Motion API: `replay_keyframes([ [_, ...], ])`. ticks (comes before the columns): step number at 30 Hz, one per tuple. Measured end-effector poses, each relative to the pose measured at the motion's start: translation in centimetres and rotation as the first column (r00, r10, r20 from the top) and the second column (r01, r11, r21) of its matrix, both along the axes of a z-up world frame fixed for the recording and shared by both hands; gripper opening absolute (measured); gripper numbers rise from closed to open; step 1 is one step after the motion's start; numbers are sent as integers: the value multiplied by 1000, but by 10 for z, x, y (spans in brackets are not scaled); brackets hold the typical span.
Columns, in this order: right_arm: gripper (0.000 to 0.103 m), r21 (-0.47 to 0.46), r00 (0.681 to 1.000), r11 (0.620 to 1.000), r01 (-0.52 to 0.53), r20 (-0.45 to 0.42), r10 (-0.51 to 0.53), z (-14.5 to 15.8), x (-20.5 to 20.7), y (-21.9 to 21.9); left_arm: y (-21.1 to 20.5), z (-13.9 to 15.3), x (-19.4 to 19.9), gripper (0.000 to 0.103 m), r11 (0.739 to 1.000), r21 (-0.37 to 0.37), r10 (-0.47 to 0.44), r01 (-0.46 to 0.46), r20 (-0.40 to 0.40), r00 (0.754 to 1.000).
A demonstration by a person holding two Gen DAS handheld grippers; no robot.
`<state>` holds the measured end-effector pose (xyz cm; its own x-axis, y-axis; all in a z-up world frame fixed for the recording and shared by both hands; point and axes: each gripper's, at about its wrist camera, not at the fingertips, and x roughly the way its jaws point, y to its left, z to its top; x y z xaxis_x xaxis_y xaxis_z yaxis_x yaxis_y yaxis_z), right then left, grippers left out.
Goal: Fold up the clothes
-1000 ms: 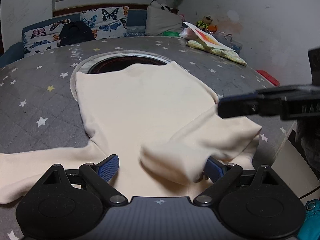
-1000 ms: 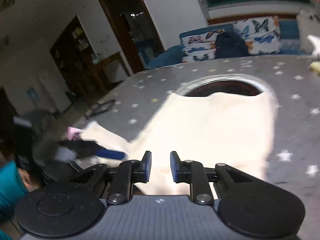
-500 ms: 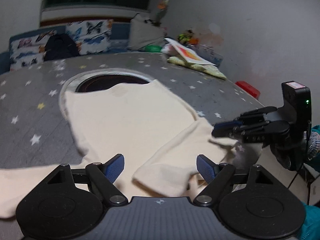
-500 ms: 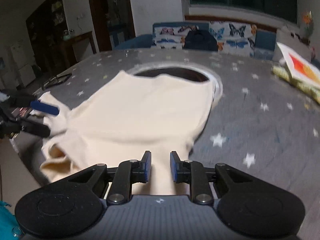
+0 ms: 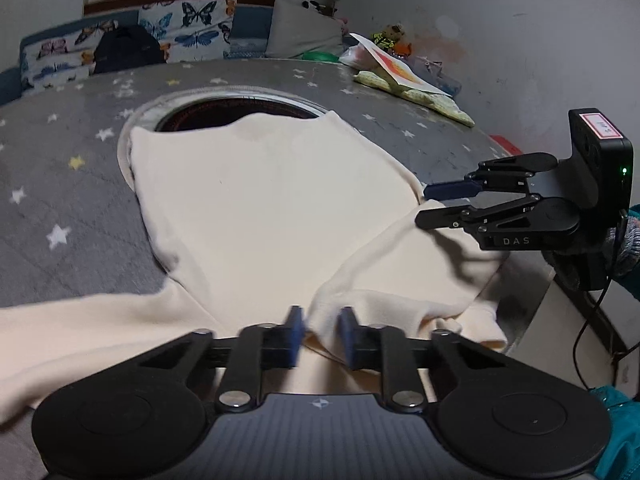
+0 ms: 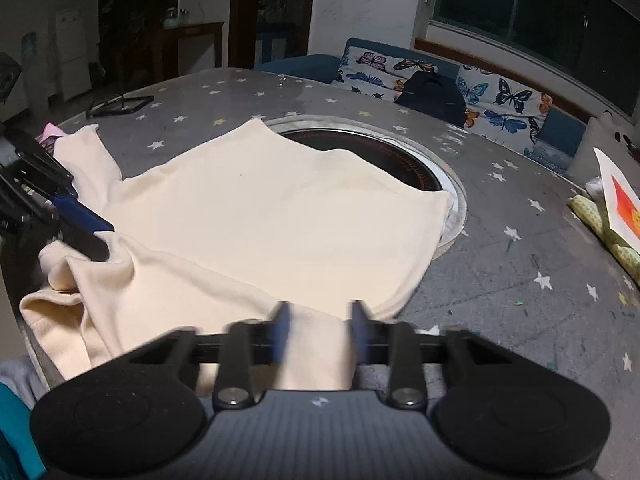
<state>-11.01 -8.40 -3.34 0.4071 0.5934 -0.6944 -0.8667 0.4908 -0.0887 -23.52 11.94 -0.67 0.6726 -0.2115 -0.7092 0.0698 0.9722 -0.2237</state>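
Observation:
A cream long-sleeved top lies spread on the grey star-patterned table, one sleeve folded across its lower part. My left gripper has its pads closing on the folded sleeve's cuff, with a narrow gap between them. My right gripper is part open with cream cloth between its blurred fingers. The right gripper also shows in the left wrist view, over the top's right edge. The top fills the middle of the right wrist view.
A round dark opening with a metal rim sits in the table behind the top. A paper and yellow-green cloth lie at the far right. A butterfly-print sofa with a dark bag stands behind the table. The table edge is close at right.
My left gripper's pads have closed in from wide open onto the folded sleeve's cuff. My right gripper's fingers have spread from nearly shut. The right gripper has swung round to the top's right side.

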Motion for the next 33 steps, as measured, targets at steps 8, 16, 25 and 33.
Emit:
replay_keyframes([
  [8,5,41,997,997,72,20,-73,2,1,-9,1,24,16,9,993,117,-7,-5,105,994],
  [16,17,56,999,998,3,54,-6,5,-4,-3,4,11,19,9,988,151,-2,-12,87,996],
  [25,20,36,999,999,-22,34,21,2,-14,8,17,3,8,22,979,196,59,-64,33,998],
  [33,22,75,974,972,-224,-30,226,0,-52,48,49,3,-54,28,944,77,319,-321,35,947],
])
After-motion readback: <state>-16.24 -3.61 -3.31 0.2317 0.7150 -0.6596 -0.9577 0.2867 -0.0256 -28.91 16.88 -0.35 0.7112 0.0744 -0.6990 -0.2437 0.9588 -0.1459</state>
